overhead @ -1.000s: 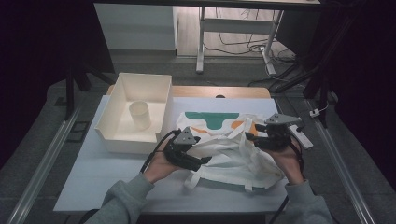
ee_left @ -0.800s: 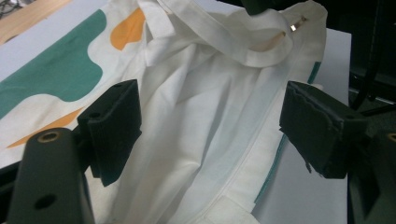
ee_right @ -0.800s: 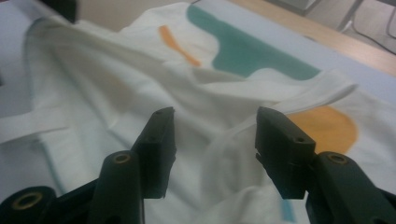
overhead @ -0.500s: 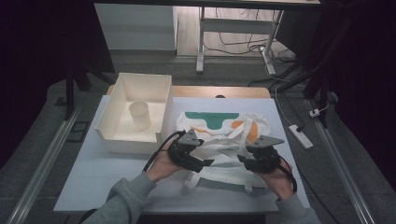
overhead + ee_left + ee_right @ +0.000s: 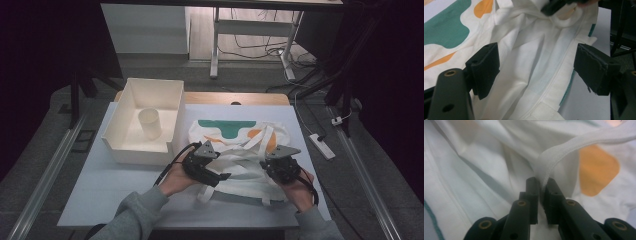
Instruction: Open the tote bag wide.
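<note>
Right hand-held gripper just clenched on the tote bag's strap – left hand-held gripper released over the tote bag

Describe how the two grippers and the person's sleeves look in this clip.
Both grippers, left gripper and right gripper, are black, each topped by a grey three-cornered plate. Their jaws are blocky black pads on arms with brass-ringed holes. A black cable loops from the left one. The sleeves are grey.

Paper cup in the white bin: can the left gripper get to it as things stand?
Probably yes. The left gripper is open over the tote bag, holding nothing. The cup stands upright in the open-topped bin beside it; only the bin wall intervenes.
</note>
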Available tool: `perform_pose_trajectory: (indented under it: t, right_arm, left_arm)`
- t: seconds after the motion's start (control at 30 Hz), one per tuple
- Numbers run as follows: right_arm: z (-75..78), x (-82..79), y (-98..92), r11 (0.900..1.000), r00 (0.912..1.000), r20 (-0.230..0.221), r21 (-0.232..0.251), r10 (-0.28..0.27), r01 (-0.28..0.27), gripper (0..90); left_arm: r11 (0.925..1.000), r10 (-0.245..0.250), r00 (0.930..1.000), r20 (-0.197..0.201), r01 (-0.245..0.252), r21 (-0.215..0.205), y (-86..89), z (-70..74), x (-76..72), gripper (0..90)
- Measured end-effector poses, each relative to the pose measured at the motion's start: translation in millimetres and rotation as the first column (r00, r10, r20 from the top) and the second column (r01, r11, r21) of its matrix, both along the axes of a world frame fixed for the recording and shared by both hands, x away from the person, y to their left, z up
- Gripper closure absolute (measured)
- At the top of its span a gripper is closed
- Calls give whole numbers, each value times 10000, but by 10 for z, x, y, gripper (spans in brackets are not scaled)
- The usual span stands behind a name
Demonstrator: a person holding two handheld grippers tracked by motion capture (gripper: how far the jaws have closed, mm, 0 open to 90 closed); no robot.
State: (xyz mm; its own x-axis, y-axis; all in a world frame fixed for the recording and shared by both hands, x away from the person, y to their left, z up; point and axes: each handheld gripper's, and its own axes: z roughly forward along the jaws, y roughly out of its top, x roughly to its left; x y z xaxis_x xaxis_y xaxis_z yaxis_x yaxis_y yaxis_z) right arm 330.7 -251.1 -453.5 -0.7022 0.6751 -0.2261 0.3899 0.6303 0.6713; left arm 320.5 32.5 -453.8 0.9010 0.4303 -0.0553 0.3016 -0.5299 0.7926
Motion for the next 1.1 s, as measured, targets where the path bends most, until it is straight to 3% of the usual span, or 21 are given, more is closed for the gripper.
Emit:
perform_pose_trajectory:
  t: [0.2, 0.3, 0.4, 0.7, 0.9, 1.1]
  right_arm:
    - [367, 15, -109, 9987, 9945, 1033, 496, -188, 137, 845]
    - [505, 125, -214, 9951, 9881, 1427, 876, -580, 457, 847]
    - [537, 269, -303, 9926, 9826, 1593, 898, -952, 816, 848]
    - [361, 646, -514, 9837, 9718, 1560, 618, -1766, 1689, 847]
    - [76, 921, -595, 9781, 9767, 644, 523, -2045, 2014, 847]
    - [-175, 1018, -633, 9784, 9785, -109, 168, -2059, 2061, 847]
  left_arm:
    - [10000, 7, 10000, 94, -7, 47, -7, 4, -11, 212]
    - [10000, 11, 9999, 113, -12, 54, -9, 5, -13, 212]
    - [10000, -2, 9999, 132, 1, 86, -15, 1, -9, 213]
    - [10000, 37, 10000, 74, -37, 63, -22, -8, -1, 213]
    - [9999, 64, 9999, 81, -65, 131, -12, -10, 4, 213]
    - [9998, 74, 9999, 100, -75, 157, -6, -9, 7, 212]
